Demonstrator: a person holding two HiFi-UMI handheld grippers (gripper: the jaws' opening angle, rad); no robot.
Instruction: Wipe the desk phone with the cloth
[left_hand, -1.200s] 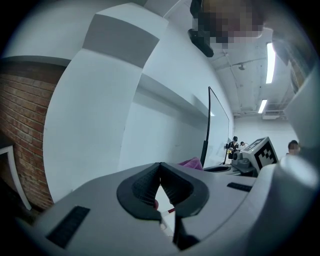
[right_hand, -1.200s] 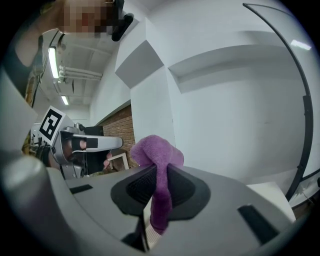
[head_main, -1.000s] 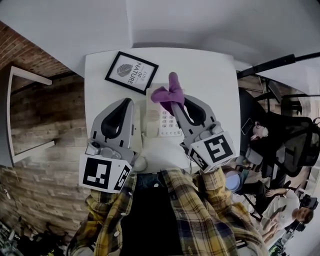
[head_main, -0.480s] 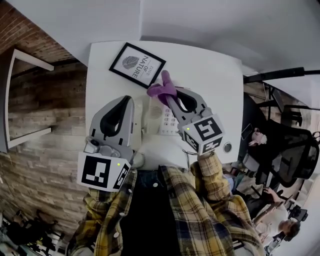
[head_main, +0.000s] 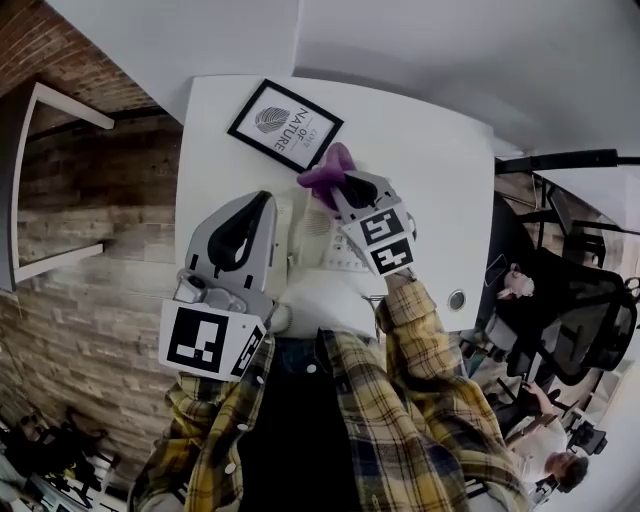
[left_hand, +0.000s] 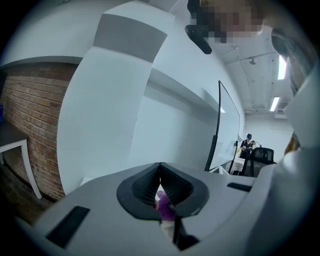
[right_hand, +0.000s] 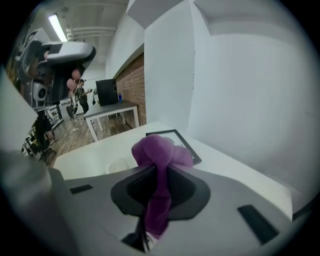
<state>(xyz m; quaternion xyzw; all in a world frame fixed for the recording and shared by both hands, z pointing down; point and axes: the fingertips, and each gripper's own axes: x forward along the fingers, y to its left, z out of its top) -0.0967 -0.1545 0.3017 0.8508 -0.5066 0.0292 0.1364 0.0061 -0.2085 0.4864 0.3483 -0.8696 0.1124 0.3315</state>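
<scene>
The white desk phone (head_main: 312, 238) lies on the white table (head_main: 430, 170), in front of me. My right gripper (head_main: 338, 184) is shut on a bunched purple cloth (head_main: 327, 168) and holds it over the phone's far end. In the right gripper view the cloth (right_hand: 160, 152) bulges out past the jaws, and the phone's handset (right_hand: 116, 166) shows below it. My left gripper (head_main: 264, 198) hovers by the phone's left side, jaws shut on nothing. Through its jaws (left_hand: 160, 167) I see a bit of the cloth (left_hand: 164, 204) and the keypad (left_hand: 169, 230).
A black-framed leaf print (head_main: 285, 125) lies flat on the table beyond the phone. A round cable grommet (head_main: 457, 298) sits near the table's right edge. A black office chair (head_main: 575, 310) stands to the right, a brick wall (head_main: 70, 260) and a white side table (head_main: 45, 180) to the left.
The right gripper has carried the cloth leftward and farther along the phone, its marker cube swinging in over the keypad. The left gripper has stayed put.
</scene>
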